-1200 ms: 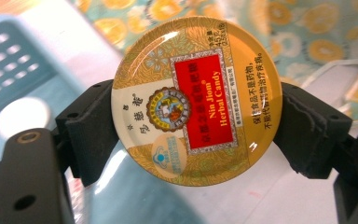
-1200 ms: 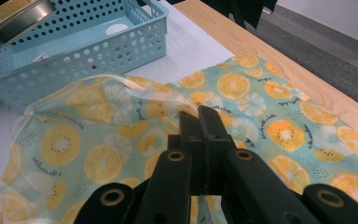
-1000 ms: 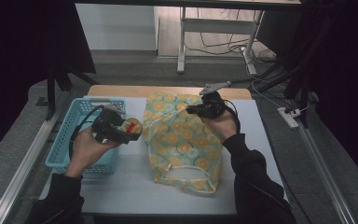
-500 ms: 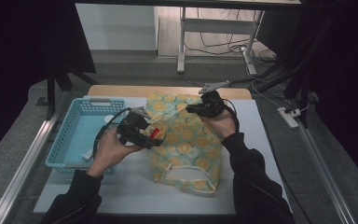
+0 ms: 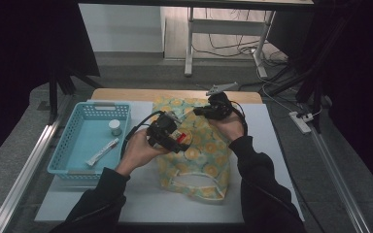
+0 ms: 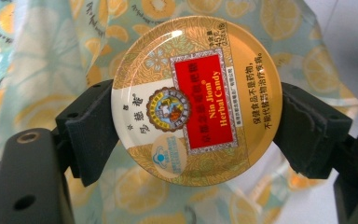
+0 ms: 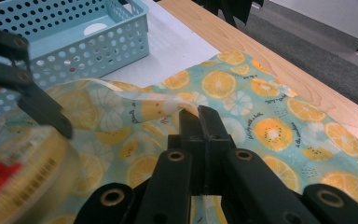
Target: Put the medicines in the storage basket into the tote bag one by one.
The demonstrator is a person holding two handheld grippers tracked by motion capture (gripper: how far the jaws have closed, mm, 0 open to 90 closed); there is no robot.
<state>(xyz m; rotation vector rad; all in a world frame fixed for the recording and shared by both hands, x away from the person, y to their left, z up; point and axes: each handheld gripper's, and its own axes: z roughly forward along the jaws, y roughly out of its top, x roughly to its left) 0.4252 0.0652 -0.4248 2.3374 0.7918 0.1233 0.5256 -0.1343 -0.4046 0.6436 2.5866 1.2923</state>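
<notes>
Gold tin (image 6: 196,95) sits clamped edge-on in the left gripper (image 5: 171,137), at nine o'clock of the right gripper (image 5: 210,110), which pinches the fruit-print bag's (image 5: 201,162) rim. Smooth edges could slip; a snagged rim would block entry.

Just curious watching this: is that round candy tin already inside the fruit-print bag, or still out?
Out. The left gripper clamps the candy tin by its rim, in front of the bag, its whole lid showing.

One tin (image 6: 196,100), one bag (image 5: 199,160), one basket (image 5: 68,160).
</notes>
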